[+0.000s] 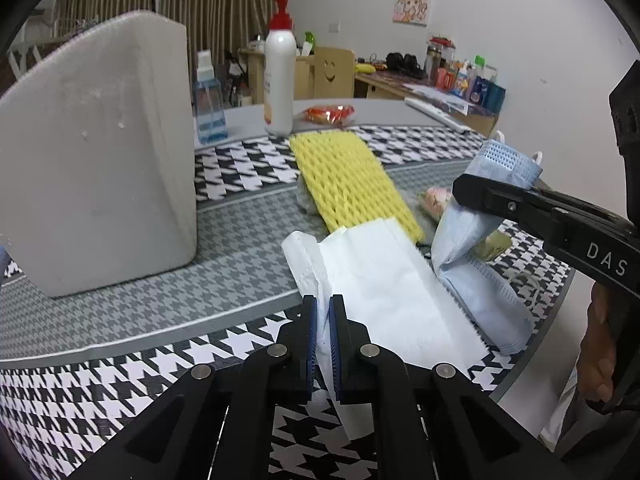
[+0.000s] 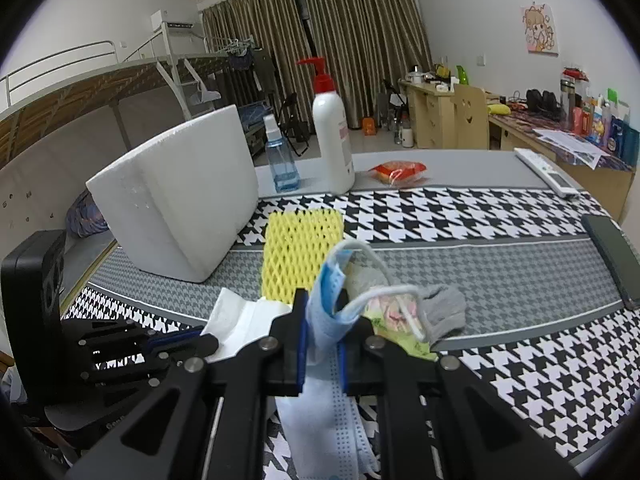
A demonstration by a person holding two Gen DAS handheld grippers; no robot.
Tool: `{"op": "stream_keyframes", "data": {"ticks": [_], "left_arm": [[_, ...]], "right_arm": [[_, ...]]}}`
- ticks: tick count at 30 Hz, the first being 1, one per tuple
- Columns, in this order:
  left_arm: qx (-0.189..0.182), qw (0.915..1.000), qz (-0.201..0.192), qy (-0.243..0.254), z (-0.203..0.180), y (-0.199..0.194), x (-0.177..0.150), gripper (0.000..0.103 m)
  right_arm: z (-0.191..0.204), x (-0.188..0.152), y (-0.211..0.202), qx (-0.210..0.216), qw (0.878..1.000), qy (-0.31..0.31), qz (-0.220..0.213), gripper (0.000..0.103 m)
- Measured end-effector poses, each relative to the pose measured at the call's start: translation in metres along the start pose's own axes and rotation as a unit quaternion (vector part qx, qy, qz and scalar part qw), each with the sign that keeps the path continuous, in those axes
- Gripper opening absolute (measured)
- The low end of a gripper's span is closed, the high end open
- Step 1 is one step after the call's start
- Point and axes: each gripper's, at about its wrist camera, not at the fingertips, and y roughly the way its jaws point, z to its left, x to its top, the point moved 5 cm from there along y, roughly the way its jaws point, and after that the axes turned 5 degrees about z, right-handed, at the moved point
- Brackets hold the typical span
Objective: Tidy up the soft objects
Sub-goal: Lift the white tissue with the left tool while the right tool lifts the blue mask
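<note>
From your left wrist view, your left gripper pinches the near edge of the white tissue, thin and limp, lying flat on the houndstooth cloth. To its right your right gripper nips the blue face mask, which I judge weightless and floppy.

From your right wrist view, the mask buckles between the closed pads; grip its pleated body, not the elastic loop. The yellow foam net lies farther off.

Dorm rm: bunk bed, desk.
</note>
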Motion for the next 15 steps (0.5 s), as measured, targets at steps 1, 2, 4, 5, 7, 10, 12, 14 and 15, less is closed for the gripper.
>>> {"op": "stream_keyframes", "data": {"ticks": [1, 2, 4, 5, 7, 10, 12, 14, 15], "left_arm": [[0.001, 1.0000, -0.002, 0.002, 0.000, -0.002, 0.000, 0.007], [0.002, 1.0000, -0.006, 0.003, 0.000, -0.005, 0.000, 0.007], [0.000, 0.9999, -0.016, 0.003, 0.000, -0.012, 0.001, 0.007], [0.001, 0.9998, -0.021, 0.003, 0.001, -0.015, 0.002, 0.007], [0.003, 0.9996, -0.029, 0.003, 0.001, -0.021, 0.004, 0.007], [0.003, 0.9993, -0.038, 0.004, 0.002, -0.027, 0.006, 0.007], [0.000, 0.9991, -0.042, 0.004, 0.002, -0.031, 0.007, 0.007], [-0.002, 0.9988, -0.048, 0.004, 0.003, -0.036, 0.009, 0.006], [-0.003, 0.9987, -0.050, 0.004, 0.003, -0.037, 0.009, 0.005]], "right_arm": [[0.000, 0.001, -0.001, 0.000, 1.000, 0.000, -0.002, 0.015], [0.000, 0.002, -0.004, 0.000, 1.000, 0.000, -0.005, 0.015], [0.001, 0.004, -0.008, 0.003, 1.000, 0.001, -0.009, 0.015], [0.001, 0.004, -0.009, 0.003, 1.000, 0.002, -0.010, 0.015], [0.001, 0.005, -0.014, 0.004, 1.000, 0.003, -0.015, 0.015], [0.001, 0.007, -0.019, 0.005, 1.000, 0.002, -0.022, 0.015], [0.002, 0.009, -0.023, 0.003, 1.000, 0.001, -0.028, 0.015], [0.003, 0.010, -0.025, 0.002, 1.000, 0.000, -0.031, 0.015], [0.003, 0.010, -0.026, 0.001, 0.999, 0.000, -0.033, 0.015]]}}
